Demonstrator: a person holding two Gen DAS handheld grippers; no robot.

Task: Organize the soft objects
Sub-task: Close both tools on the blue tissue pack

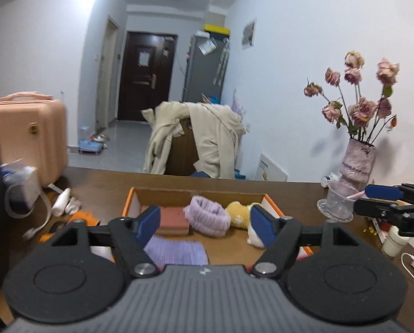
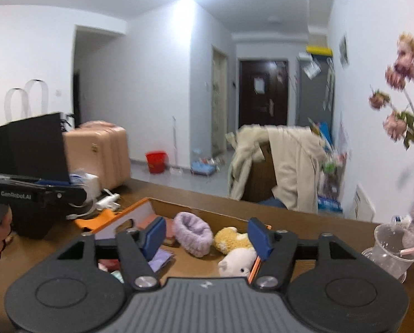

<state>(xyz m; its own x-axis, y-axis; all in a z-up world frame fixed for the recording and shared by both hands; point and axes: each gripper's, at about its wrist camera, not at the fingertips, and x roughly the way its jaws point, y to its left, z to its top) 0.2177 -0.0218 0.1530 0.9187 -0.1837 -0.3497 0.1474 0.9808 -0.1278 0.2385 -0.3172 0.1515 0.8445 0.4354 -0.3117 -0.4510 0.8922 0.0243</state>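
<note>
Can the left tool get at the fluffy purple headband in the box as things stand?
Probably yes. The left tool is open and empty, and the headband lies uncovered in the open-topped box, between the red block and the yellow plush toy, which crowds it.

You have an open cardboard box with orange edges lying on the brown table, holding the soft things. A fuzzy lilac headband, coiled in a loop, sits mid-box. Just beside it on the right lies a yellow-and-white plush toy, on its side. A folded reddish-pink cloth lies left of the headband, and a flat purple knitted cloth lies on the nearer part of the box floor.
</note>
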